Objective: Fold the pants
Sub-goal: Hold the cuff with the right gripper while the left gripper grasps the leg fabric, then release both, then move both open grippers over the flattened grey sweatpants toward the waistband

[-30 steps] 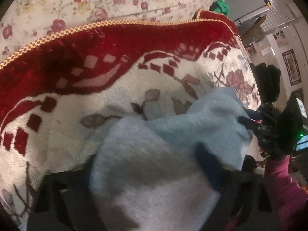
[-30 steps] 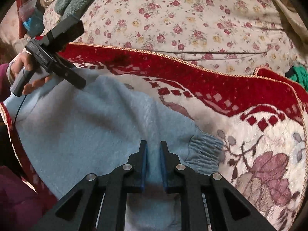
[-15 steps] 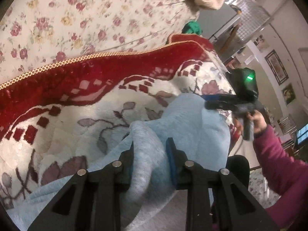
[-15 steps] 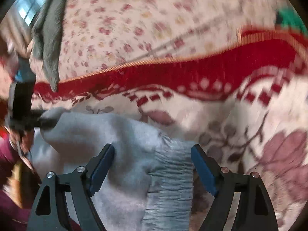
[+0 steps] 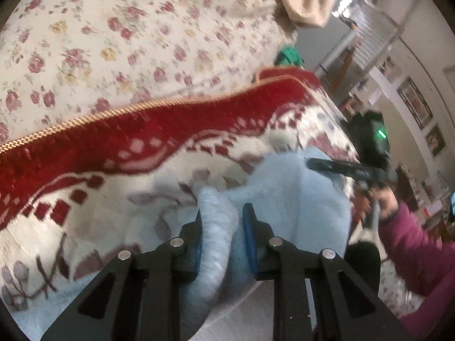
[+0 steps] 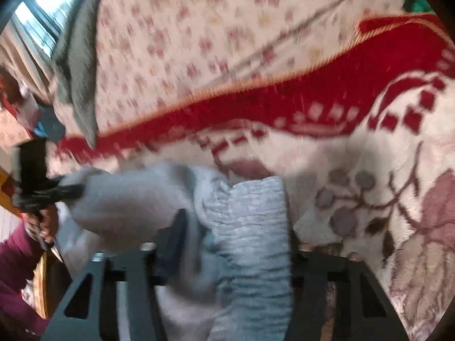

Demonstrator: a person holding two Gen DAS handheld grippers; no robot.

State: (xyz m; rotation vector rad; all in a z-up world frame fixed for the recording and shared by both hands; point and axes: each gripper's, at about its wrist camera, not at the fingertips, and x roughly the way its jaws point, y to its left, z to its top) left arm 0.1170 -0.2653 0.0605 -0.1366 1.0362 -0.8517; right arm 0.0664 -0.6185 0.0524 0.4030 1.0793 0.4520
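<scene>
Left wrist view: left gripper is pinching a bunched ridge of the light blue pants; both blue pads press the fleece, and the jaws have just been closing onto that fold. The pants lie on the red-and-cream blanket at the near edge of the bed, with the flowered bedsheet beyond. Across the garment, the right gripper reaches in from the right with its tip at the far edge of the cloth (a green light shows on its body); from here I cannot tell how its fingers stand.

Right wrist view: blurred. The right gripper has the ribbed elastic cuff and a wad of fleece bunched up between its fingers; only the left finger shows, the other is hidden under the cloth. Its jaws have just been closing with the cuff end between them, and I read it as clamped. The left gripper is at far left, tip buried in the other end of the pants.

Step, as I judge it: both ends grabbed, pre-fold. Next move calls for lifting both ends together, keeping the cloth taut, then laying one end over the other with edges matched. Risk: thick fleece slipping out of the pinch.
</scene>
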